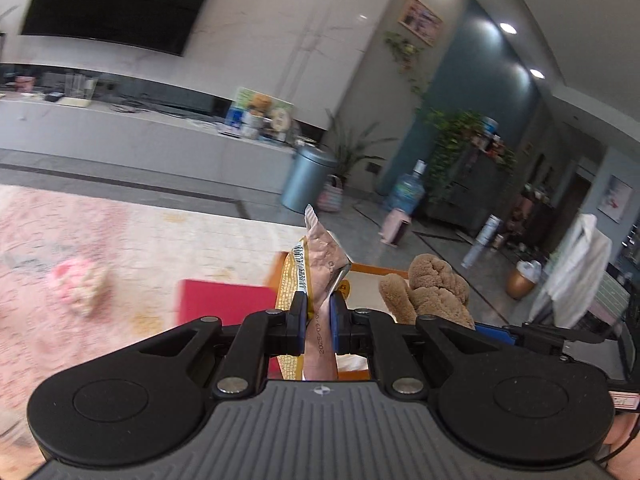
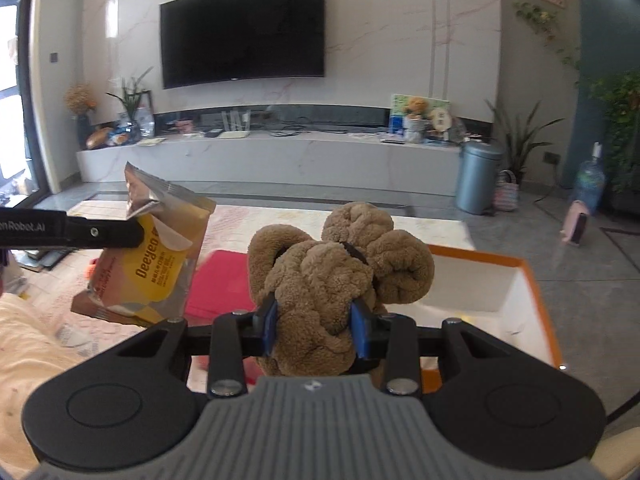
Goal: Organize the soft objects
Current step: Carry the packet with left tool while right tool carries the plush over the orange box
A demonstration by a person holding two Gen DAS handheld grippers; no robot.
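Brown fuzzy plush toy clamped by right tongs; left tongs pinch crinkled snack packet.

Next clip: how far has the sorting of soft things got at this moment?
Done: nothing shows as placed; the visible part of the orange-rimmed box looks bare.
In hand: the left tool clamps a yellow snack packet; the right tool squeezes a brown plush toy, both lifted.
Left: setting both down, plus a blurred pink fluffy item on the rug.

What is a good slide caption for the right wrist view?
Right claw grips a brown plush toy above an orange-rimmed box; left claw holds a snack packet.
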